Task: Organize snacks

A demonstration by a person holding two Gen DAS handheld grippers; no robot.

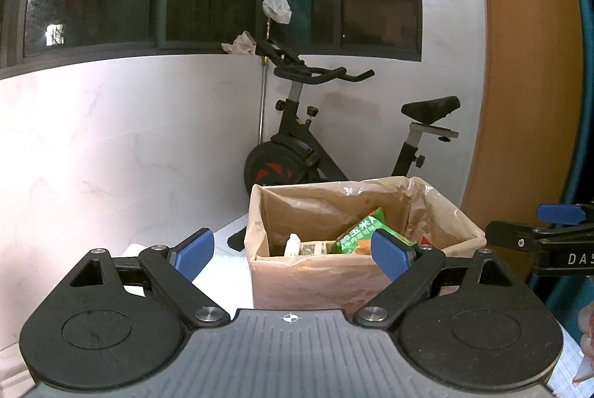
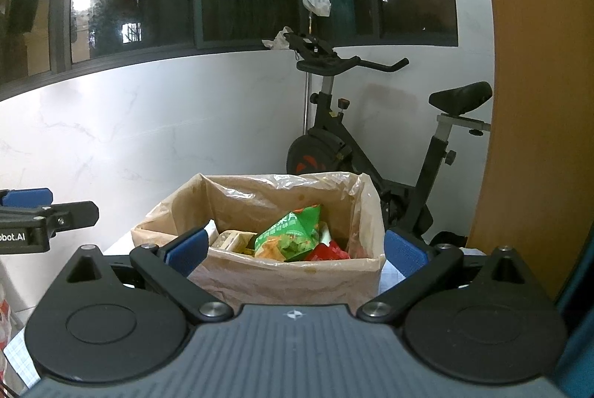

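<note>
Lined box (image 1: 319, 277) — green snack packet (image 1: 362, 231) inside.

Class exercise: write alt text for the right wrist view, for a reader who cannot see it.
An open right gripper, empty, faces a cardboard box lined with clear plastic and holding snacks, among them a green packet and a red packet. Behind it an exercise bike stands against a white wall under dark windows; the left gripper shows at the left edge.
</note>
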